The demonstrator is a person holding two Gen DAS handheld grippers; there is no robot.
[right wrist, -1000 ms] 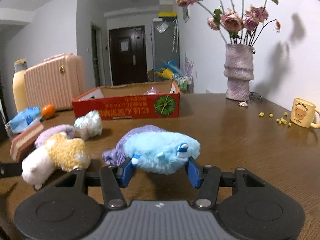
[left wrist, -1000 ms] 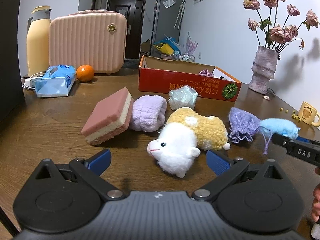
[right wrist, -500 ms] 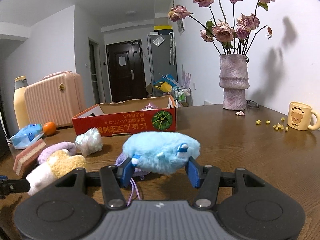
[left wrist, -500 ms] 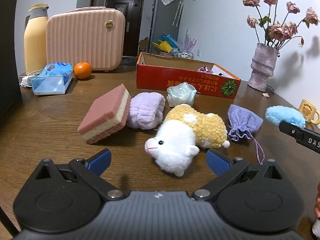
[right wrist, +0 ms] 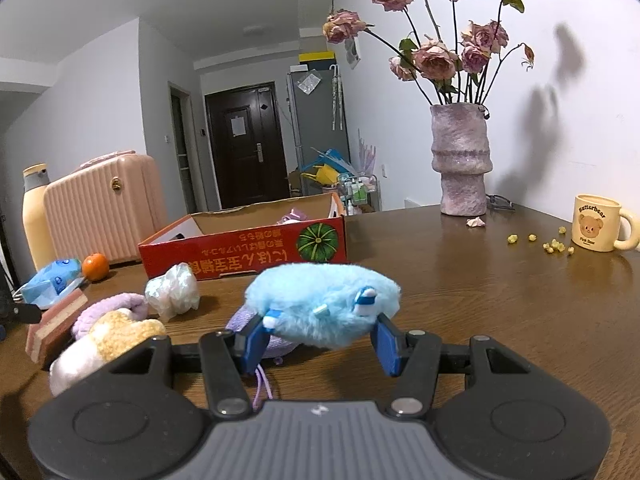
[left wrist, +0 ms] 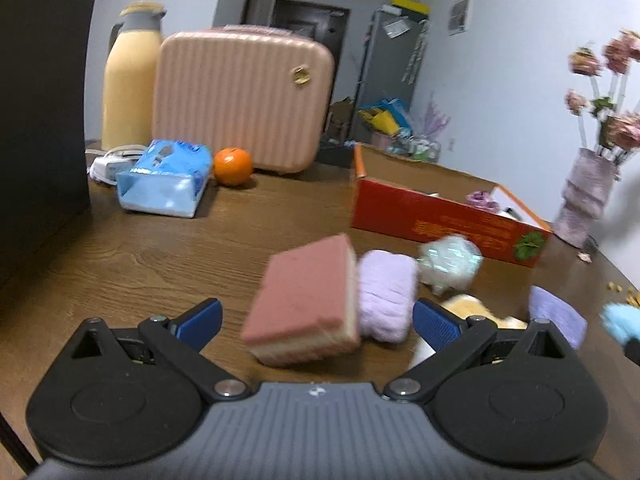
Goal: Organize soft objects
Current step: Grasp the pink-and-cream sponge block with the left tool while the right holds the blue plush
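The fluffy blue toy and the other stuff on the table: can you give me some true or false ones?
1. The right gripper holds the fluffy blue toy. True.
2. The left gripper holds the sponge. False: its fingers are open and touch nothing.
3. The orange sits inside the red box. False: it is on the table by the pink suitcase.
4. A bear mug stands on the table. True.

Even, soft indoor light fills both fisheye views, which bend and darken at the corners; the left wrist view is motion-blurred, while behind the vase [right wrist: 461,160] flower shadows mark the wall.
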